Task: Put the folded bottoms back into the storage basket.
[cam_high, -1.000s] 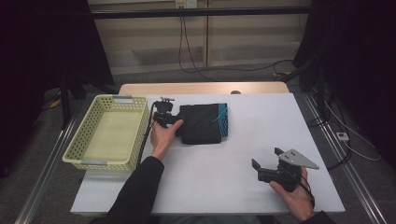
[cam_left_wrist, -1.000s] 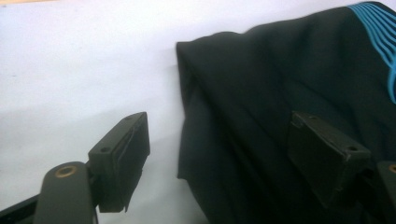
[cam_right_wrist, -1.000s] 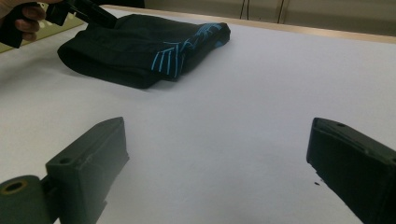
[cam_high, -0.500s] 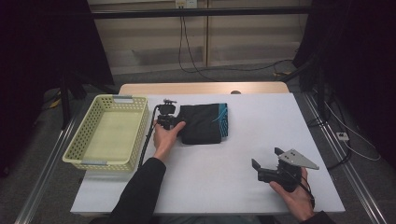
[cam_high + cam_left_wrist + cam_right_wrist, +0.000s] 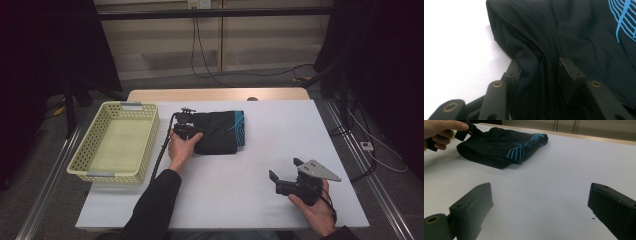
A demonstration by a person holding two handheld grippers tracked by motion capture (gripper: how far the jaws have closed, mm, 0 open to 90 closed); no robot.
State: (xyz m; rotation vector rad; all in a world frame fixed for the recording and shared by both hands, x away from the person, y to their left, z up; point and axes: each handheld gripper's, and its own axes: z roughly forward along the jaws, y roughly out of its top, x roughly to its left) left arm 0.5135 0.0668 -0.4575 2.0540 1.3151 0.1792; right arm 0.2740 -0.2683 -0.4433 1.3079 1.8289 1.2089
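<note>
- Since the left gripper [image 5: 186,131] sits at the left edge of the folded black garment [image 5: 220,132], with a thick fold of cloth bunched between its jaws in the left gripper view, it looks set to pinch that fold and lift or drag the piece. The jaws press into the cloth on either side, so I judge them clamped on it.
- That garment [image 5: 499,147], black with a blue line pattern [image 5: 520,150] near one end, lies folded on the white table [image 5: 240,200], toward the far edge and left of the middle.
- Just beside the table's left edge stands the yellow basket [image 5: 145,145], with nothing in it. The grip on the side of the garment nearest the basket suggests the cloth is meant to go there, though that is a judgement.
- Well apart, near the table's near right corner, the right gripper [image 5: 286,172] hovers with its jaws spread wide and nothing between them. In the right gripper view they frame bare tabletop, likely kept clear while the left hand [image 5: 439,131] works alone.
- Pinching the fold edge rather than a single layer should keep the stack together.
</note>
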